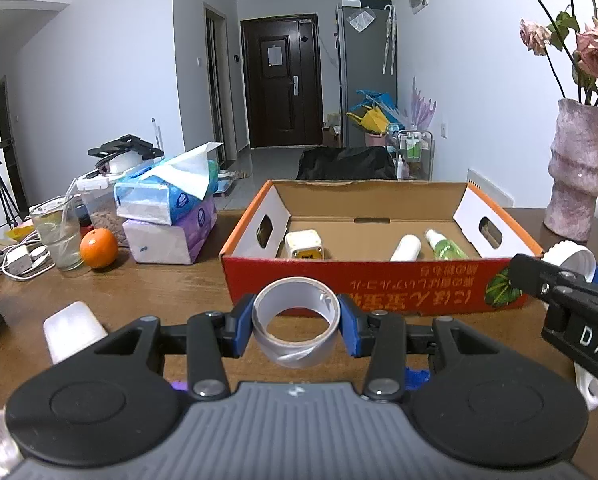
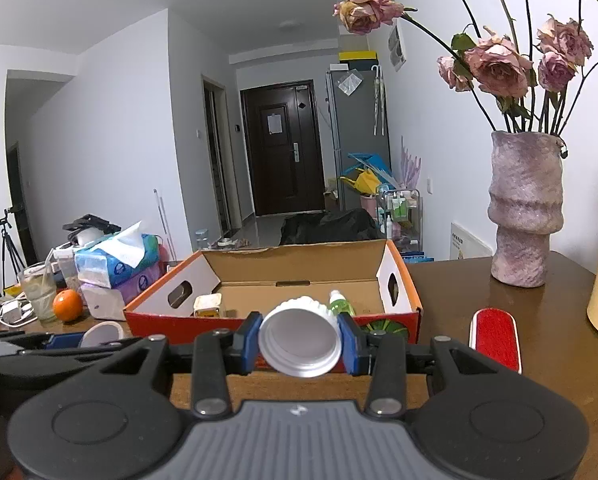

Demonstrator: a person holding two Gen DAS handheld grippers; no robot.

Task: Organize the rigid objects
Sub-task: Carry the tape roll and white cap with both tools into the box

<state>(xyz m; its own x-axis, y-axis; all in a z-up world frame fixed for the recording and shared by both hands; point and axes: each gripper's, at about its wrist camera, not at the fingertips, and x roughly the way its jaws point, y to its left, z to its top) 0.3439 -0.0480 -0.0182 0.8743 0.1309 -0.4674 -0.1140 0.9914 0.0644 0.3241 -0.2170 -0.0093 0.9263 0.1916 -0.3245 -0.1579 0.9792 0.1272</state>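
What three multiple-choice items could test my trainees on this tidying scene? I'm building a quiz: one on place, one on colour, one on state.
1. Where is the green spray bottle?
A. inside the cardboard box
B. beside the orange
C. in the vase

2. What colour is the box's front?
A. blue
B. red
C. white

3. What does the left gripper hold?
A. nothing
B. a cup
C. a tape roll

Answers: 1 A, it lies on the box floor; 2 B, the printed front is red; 3 C, blue pads clamp the roll.

White cap [image 2: 299,343] between right tongs [image 2: 299,344]
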